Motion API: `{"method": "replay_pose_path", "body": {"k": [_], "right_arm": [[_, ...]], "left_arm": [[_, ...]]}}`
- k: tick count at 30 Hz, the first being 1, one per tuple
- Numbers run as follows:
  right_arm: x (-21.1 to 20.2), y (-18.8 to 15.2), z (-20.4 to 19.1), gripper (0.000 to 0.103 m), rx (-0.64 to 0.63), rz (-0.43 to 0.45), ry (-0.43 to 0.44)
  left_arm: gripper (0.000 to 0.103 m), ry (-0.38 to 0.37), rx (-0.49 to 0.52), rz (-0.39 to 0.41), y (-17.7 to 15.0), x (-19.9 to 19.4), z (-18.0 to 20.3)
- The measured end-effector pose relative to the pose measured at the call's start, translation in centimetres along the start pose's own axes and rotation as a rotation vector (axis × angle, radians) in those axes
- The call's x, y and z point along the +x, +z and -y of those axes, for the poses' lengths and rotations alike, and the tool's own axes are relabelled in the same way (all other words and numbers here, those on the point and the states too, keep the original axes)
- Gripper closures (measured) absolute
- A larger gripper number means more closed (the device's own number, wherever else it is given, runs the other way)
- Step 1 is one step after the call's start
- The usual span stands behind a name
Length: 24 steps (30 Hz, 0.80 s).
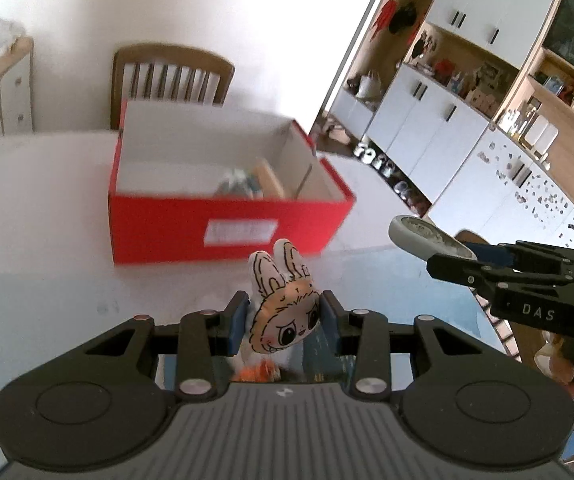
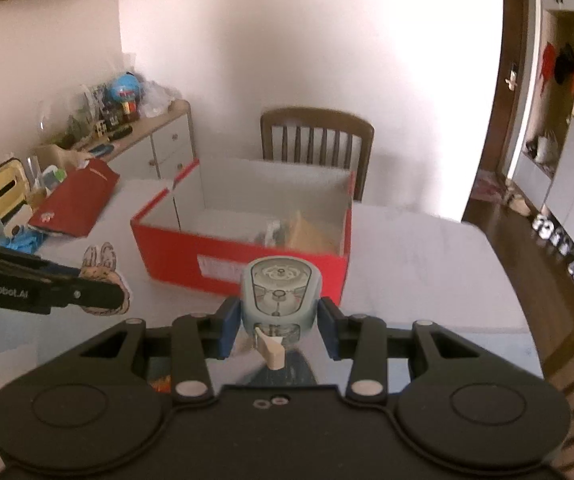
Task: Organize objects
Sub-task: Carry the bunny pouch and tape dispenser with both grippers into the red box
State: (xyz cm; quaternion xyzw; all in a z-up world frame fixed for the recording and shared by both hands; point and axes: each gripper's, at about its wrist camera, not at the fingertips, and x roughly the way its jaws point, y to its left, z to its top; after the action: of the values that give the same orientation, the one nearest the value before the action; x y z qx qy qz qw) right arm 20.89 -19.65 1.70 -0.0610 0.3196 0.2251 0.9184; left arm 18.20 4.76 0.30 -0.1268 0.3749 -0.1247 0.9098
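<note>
Already the open red cardboard box [image 1: 223,216] at twelve o'clock holds a few blurred things. The left tool [image 1: 283,320] pinches a flat rabbit-eared cartoon doll [image 1: 283,308] between partly closed jaws; the right tool [image 2: 279,320] grips a grey-blue rounded plastic gadget [image 2: 281,300] likewise. Both hang above the white table [image 2: 427,248], short of the box. Dropping these two in seems to be what remains.

Box contents [image 1: 247,184]: blurred, cannot tell what they are.
Box label [image 1: 242,232]: text unreadable (smeared).
Toy's [image 1: 283,316] lower body: hidden behind left gripper.
</note>
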Motion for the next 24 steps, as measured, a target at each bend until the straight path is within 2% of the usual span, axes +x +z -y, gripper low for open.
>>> {"method": "replay_pose_path", "body": {"k": [11,16,24], "right_arm": [[4.5,4.9,-0.4,0.063,-0.056,0.016,0.017],[7.1,6.3,-0.8,0.063,-0.06,0.008,0.023],[11.3,7.8,-2.2,0.063,-0.082,-0.024,0.051]], "left_arm": [[0.066,0.074,0.074,0.033,6.9,2.3,-1.0],[0.066,0.099,0.071,0.012,9.2,4.4,-2.2],[0.066,0.171,0.124,-0.038,12.7,8.6,-4.4]]}}
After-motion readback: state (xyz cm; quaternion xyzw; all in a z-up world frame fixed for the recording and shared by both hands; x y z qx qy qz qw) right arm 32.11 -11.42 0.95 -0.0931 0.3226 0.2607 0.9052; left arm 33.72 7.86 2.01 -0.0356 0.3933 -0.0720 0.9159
